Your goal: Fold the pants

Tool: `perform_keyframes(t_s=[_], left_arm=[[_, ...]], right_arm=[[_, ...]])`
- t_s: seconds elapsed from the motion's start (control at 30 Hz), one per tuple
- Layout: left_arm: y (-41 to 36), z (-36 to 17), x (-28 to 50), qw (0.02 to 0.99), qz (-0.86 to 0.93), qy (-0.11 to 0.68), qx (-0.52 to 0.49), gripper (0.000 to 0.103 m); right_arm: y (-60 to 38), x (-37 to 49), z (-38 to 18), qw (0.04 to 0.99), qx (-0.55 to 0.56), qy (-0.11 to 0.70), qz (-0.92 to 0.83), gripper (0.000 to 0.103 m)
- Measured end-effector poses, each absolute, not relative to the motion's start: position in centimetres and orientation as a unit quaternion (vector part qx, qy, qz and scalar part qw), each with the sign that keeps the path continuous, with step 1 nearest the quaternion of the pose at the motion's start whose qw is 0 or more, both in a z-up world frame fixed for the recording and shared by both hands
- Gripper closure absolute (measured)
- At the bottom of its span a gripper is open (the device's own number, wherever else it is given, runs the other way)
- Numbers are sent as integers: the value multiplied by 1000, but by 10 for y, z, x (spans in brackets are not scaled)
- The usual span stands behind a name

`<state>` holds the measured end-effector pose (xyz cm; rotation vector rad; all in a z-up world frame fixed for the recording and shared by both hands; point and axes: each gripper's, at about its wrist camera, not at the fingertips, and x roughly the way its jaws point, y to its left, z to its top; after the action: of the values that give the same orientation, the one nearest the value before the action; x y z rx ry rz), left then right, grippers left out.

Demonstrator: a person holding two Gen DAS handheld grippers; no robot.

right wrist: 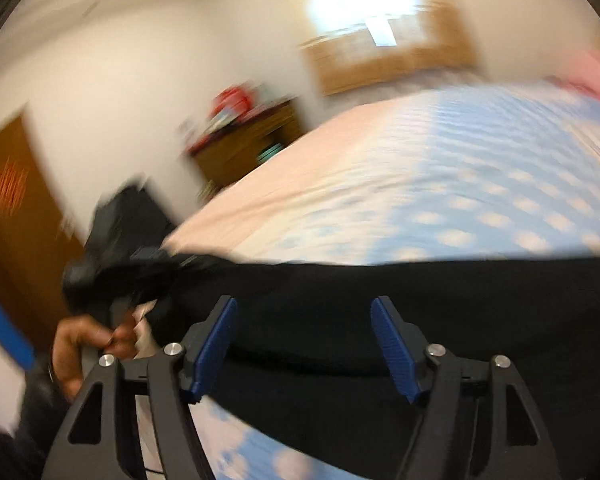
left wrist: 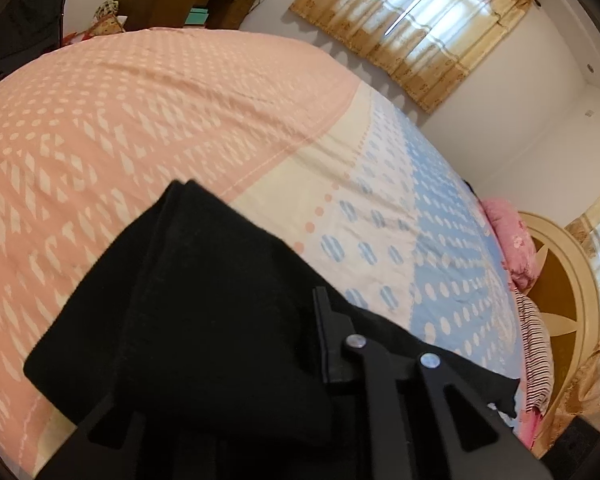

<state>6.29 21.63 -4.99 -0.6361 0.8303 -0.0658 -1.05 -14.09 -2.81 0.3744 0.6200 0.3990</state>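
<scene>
Black pants (left wrist: 188, 304) are lying folded on the bed (left wrist: 140, 120), near its edge. Left gripper (left wrist: 332, 344) is clamped on the cloth; right gripper (right wrist: 304, 348) is spread apart w/ nothing pinched, above the pants. Risk: layers could be dragged askew if pulled one-sided.

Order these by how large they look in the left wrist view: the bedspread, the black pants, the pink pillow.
1. bedspread
2. black pants, enlarged by nearness to the camera
3. pink pillow, far off, so its true size is unsure
</scene>
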Motion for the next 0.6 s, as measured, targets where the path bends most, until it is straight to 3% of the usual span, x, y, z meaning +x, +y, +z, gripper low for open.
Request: perform_keyframes(t_s=[0.27, 0.5, 0.6], left_arm=[[214, -46, 68, 866, -27, 397, -304, 84], [210, -44, 69, 867, -20, 401, -294, 84], [208, -46, 74, 868, -17, 408, -282, 84]], right_arm=[[-284, 0, -55, 905, 283, 317, -17, 37], [-317, 43, -83, 872, 341, 352, -22, 38], [-314, 58, -86, 863, 348, 366, -8, 96]])
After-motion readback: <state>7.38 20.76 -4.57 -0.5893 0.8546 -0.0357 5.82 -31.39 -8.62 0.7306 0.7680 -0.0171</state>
